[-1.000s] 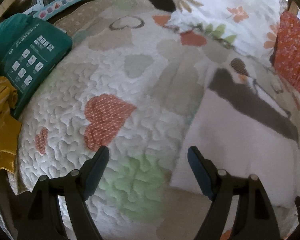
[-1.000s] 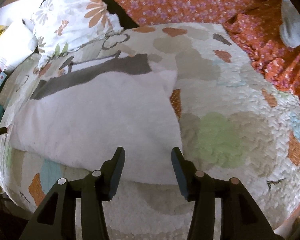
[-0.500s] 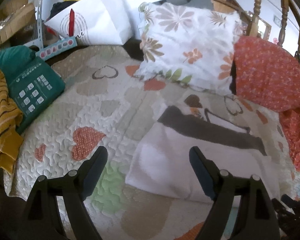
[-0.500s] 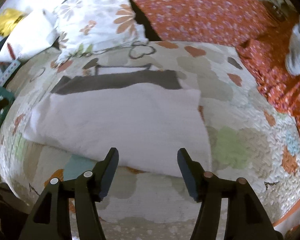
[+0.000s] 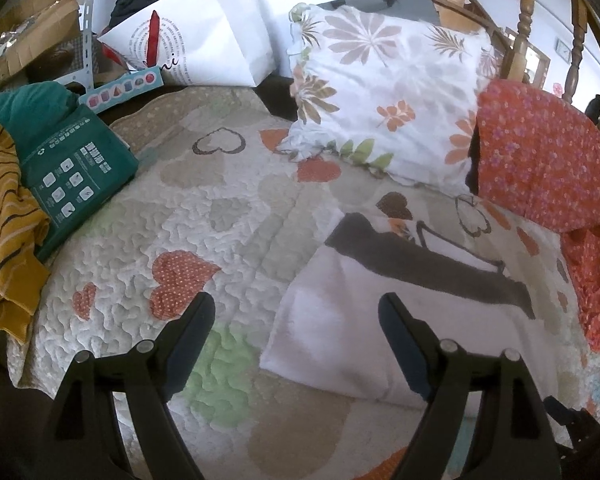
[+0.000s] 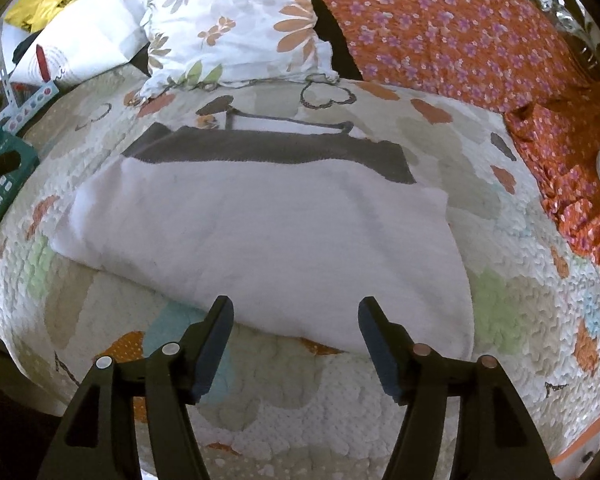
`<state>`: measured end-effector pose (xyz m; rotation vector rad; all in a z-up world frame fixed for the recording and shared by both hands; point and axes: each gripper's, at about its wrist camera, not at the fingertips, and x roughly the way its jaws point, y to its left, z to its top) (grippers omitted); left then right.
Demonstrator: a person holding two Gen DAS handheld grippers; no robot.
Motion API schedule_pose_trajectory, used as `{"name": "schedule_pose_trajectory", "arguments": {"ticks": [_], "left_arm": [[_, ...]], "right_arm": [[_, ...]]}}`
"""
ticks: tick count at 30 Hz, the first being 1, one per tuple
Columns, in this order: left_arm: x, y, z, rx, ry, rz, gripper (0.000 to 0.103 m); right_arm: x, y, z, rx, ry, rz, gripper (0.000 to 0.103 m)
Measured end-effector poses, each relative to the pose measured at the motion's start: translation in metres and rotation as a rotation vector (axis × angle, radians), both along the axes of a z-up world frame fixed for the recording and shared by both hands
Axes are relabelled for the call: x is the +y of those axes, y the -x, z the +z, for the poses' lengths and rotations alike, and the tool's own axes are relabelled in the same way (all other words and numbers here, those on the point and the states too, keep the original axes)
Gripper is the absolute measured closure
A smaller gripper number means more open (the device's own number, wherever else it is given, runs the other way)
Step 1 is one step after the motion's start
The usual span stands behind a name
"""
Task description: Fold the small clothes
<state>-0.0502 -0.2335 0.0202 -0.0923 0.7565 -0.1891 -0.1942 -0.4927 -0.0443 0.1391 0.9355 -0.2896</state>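
A folded white garment [image 6: 268, 224] with a dark grey band [image 6: 268, 150] along its far edge lies flat on the heart-patterned quilt [image 6: 500, 272]. It also shows in the left wrist view [image 5: 380, 320], right of centre. My left gripper [image 5: 296, 316] is open and empty, raised above the quilt at the garment's left edge. My right gripper [image 6: 296, 316] is open and empty, raised just in front of the garment's near edge.
A floral pillow [image 5: 384, 92] and an orange flowered blanket [image 5: 548, 160] lie behind the garment. A green package [image 5: 72, 176] and a yellow striped garment [image 5: 4, 224] sit at the left. White bags [image 5: 204, 52] stand at the back.
Both grippers have pulled up and back from the garment, so more of the bed shows. The right jaws have opened wider. The garment lies still.
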Motion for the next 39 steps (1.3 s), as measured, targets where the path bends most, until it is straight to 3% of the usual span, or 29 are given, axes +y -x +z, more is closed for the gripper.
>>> {"name": "schedule_pose_trajectory", "arguments": {"ticks": [24,39], "left_arm": [[-0.015,-0.007,-0.013,0.035,-0.016,-0.031,0.020],[-0.025,-0.009,-0.022,0.058,-0.071,-0.038,0.020]], "right_arm": [[-0.021,-0.001,-0.029,0.037,-0.028,-0.056,0.032],[-0.034,0.000,-0.037,0.041,-0.042,-0.084,0.032]]}}
